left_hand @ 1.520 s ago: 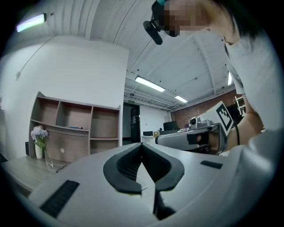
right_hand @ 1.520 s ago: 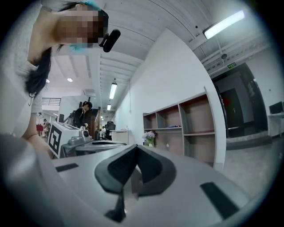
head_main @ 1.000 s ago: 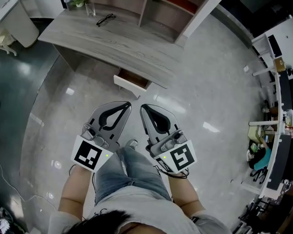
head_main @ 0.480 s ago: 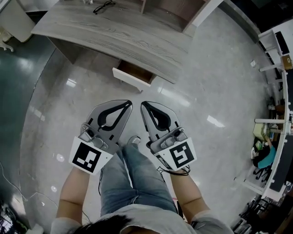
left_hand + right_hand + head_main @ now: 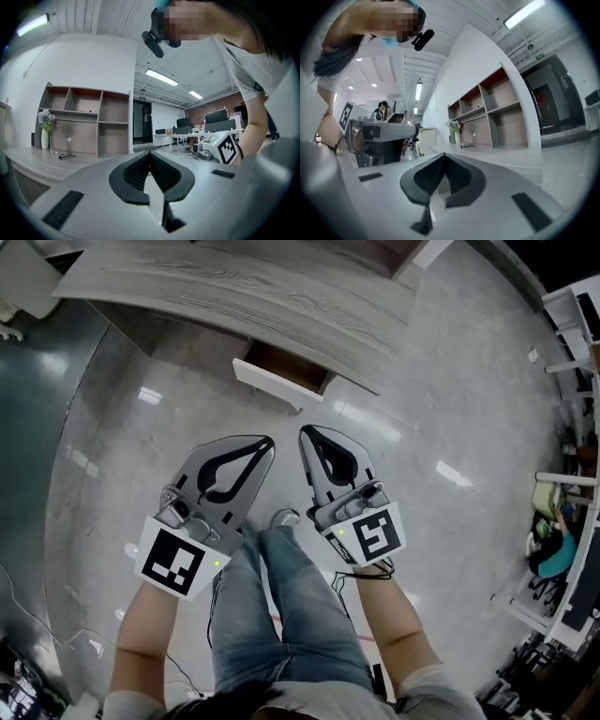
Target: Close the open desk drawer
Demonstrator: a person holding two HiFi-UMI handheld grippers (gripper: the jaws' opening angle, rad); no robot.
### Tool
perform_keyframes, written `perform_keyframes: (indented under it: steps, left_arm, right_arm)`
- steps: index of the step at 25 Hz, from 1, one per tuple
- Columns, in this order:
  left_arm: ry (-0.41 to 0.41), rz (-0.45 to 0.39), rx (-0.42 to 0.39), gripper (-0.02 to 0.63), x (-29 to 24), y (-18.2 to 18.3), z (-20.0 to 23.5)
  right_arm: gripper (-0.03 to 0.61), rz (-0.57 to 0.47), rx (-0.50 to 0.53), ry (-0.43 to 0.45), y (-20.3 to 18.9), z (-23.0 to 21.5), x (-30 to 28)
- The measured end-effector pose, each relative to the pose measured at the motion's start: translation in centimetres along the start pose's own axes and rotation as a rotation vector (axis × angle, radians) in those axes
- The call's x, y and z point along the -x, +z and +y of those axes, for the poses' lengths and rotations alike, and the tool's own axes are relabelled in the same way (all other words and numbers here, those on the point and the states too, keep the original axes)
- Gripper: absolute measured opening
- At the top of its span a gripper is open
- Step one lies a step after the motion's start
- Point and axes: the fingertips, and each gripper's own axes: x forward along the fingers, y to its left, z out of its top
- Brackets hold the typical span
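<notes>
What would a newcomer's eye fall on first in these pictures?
The left gripper and right gripper, both shut and empty, point side by side from the middle of the head view. Just beyond their tips, the open drawer juts out from under the grey wood desk at the top.

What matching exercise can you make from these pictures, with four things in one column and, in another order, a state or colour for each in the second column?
Things:
1. drawer
2. desk top
3. left tongs
4. glasses

States:
A. grey wood grain
B. pulled out, with a white front
C. lying on the desk, in front of the shelves
D. shut, holding nothing

Pairs: 1-B, 2-A, 3-D, 4-C
</notes>
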Motion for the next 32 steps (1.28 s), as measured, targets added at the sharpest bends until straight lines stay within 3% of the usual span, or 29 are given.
perform_keyframes:
  steps: [9,15,23,32]
  left_arm:
    - [-0.043,0.001,0.001,0.011,-0.6,-2.5,0.7]
    - [-0.087,-0.011,-0.014,0.011,-1.6,-4.5,1.5]
    - [-0.128,-0.009,-0.021,0.011,-2.4,-7.3,3.0]
    - [-0.136,-0.015,-0.007,0.011,-2.6,-8.7,4.1]
  right_arm:
    - [0.008,0.052,0.043,-0.025,-5.7,-0.7,-1.8]
    - [0.008,0.061,-0.01,-0.089,-8.9,-1.8,-2.9]
    - [0.008,0.096,0.019,-0.154,-13.7,-3.8,-5.0]
    - [0.008,0.126,0.058,-0.214,-15.7,-6.4,-6.5]
